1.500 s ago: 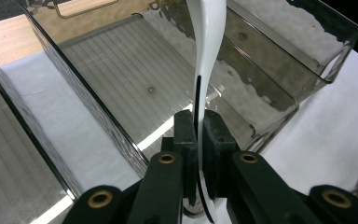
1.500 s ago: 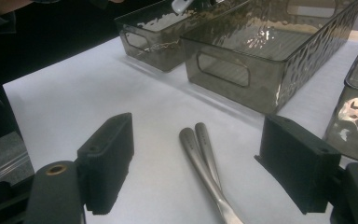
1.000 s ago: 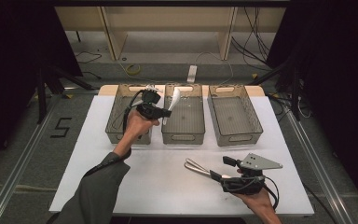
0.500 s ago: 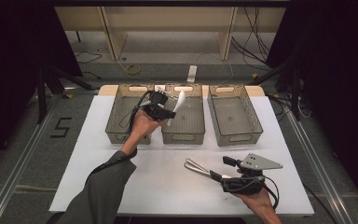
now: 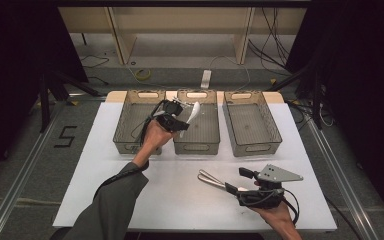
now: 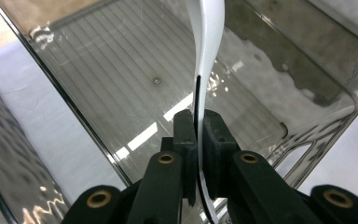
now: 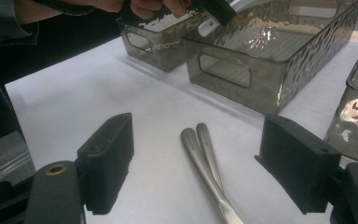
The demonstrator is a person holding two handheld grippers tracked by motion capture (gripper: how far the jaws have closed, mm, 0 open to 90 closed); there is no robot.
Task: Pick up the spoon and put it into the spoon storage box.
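Note:
My left gripper (image 5: pixel 181 120) is shut on a white plastic utensil (image 5: pixel 194 110), held above the left side of the middle smoky bin (image 5: pixel 196 148). In the left gripper view the pads (image 6: pixel 186 133) pinch the thin white handle (image 6: pixel 209 42), which rises over the bin's ribbed floor. My right gripper (image 5: pixel 236 182) rests near the table's front right, open and pointing left at two metal utensil handles (image 5: pixel 211 178). In the right gripper view those handles (image 7: pixel 201 150) lie on the table between and a little ahead of the wide-apart fingers (image 7: pixel 107 161).
Three smoky plastic bins stand in a row at the back of the white table: the left bin (image 5: pixel 129 146), the middle one, and the right bin (image 5: pixel 254 148). The person's sleeve (image 5: pixel 115 200) crosses the front left. Cables lie on the floor beyond the table.
The left gripper has shifted a little to the right with the white utensil, from the left bin's edge to over the middle bin. The right gripper has stayed still.

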